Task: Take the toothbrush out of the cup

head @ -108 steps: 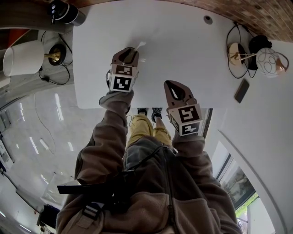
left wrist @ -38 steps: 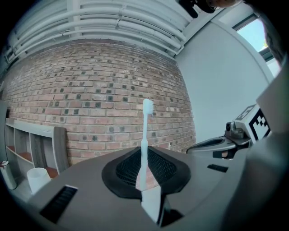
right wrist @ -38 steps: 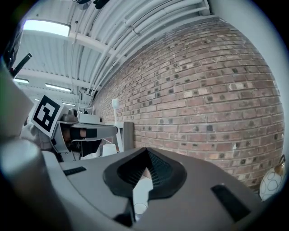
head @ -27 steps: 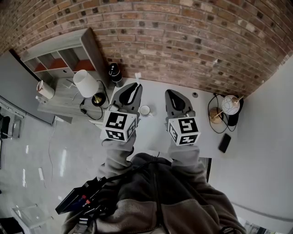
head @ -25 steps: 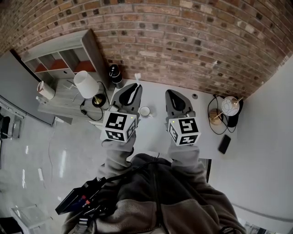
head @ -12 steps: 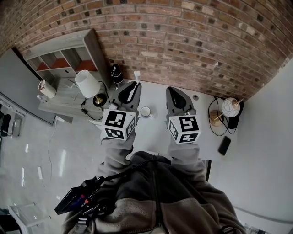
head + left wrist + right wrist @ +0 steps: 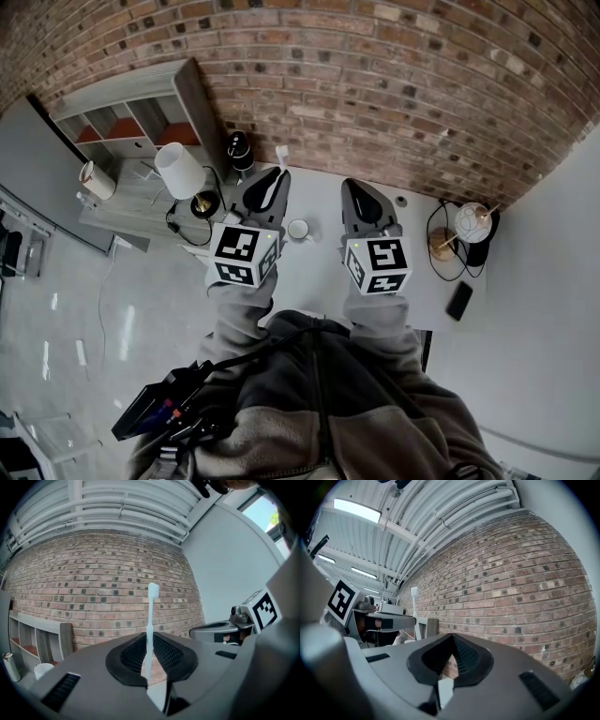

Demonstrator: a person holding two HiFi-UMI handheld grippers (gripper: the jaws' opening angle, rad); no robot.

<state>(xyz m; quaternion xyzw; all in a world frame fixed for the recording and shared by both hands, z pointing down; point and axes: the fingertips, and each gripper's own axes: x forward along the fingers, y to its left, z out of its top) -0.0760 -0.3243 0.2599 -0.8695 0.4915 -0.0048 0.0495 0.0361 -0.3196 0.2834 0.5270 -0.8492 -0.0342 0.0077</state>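
Over the white worktop (image 7: pixel 422 281), the cup (image 7: pixel 297 228) is seen from the head view between the left claw (image 7: pixel 277 176) and right claw (image 7: pixel 352 187). By the left gripper view, the toothbrush (image 7: pixel 151 611) is gripped upright in the left claw, clear of the cup. By the right gripper view, the right claw is closed and empty.

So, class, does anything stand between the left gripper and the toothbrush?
Nothing visible does. The left gripper has its jaws closed on the handle of the toothbrush, bristles pointing up. The brush is out of the white cup on the table.
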